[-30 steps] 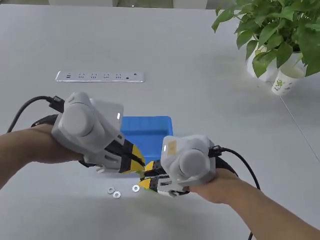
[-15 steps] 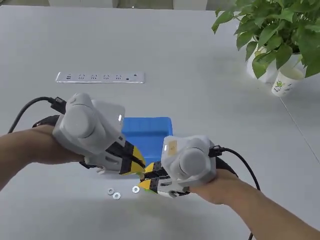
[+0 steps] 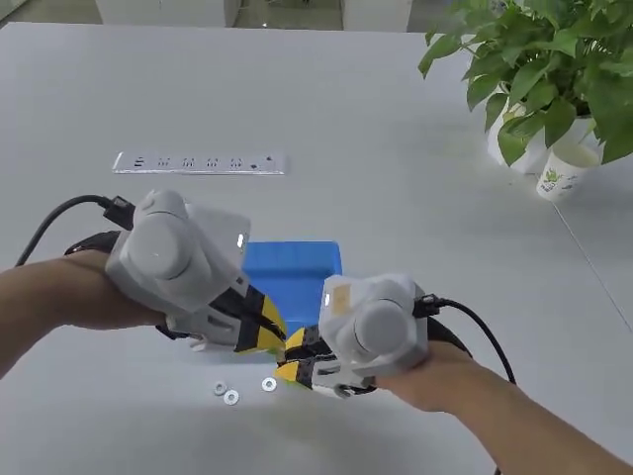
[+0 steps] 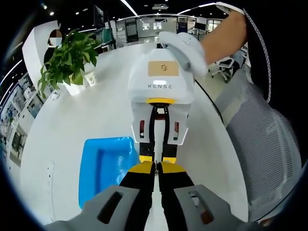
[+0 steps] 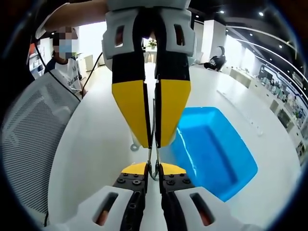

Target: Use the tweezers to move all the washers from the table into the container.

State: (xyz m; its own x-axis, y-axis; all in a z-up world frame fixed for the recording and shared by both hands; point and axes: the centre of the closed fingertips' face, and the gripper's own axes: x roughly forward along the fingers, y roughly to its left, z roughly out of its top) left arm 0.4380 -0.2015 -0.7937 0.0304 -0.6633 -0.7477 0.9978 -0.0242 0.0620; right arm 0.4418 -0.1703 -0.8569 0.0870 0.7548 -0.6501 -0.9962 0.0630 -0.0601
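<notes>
At the far left a white power strip (image 3: 198,163) lies on the grey table (image 3: 396,148). My left gripper (image 3: 269,332) points right, its yellow-tipped jaws pinched narrow on the thin metal tweezers (image 5: 152,139). Three washers (image 3: 231,397) lie on the table just in front of the jaw tips, outside the blue container (image 3: 292,262): two close together, the third a little to their right. The container sits just behind both grippers. My right gripper (image 3: 289,368) meets the left one tip to tip, its jaws likewise narrow on the tweezers' other end. At the far right stand a potted plant (image 3: 544,69) and a paper cup (image 3: 559,168).
</notes>
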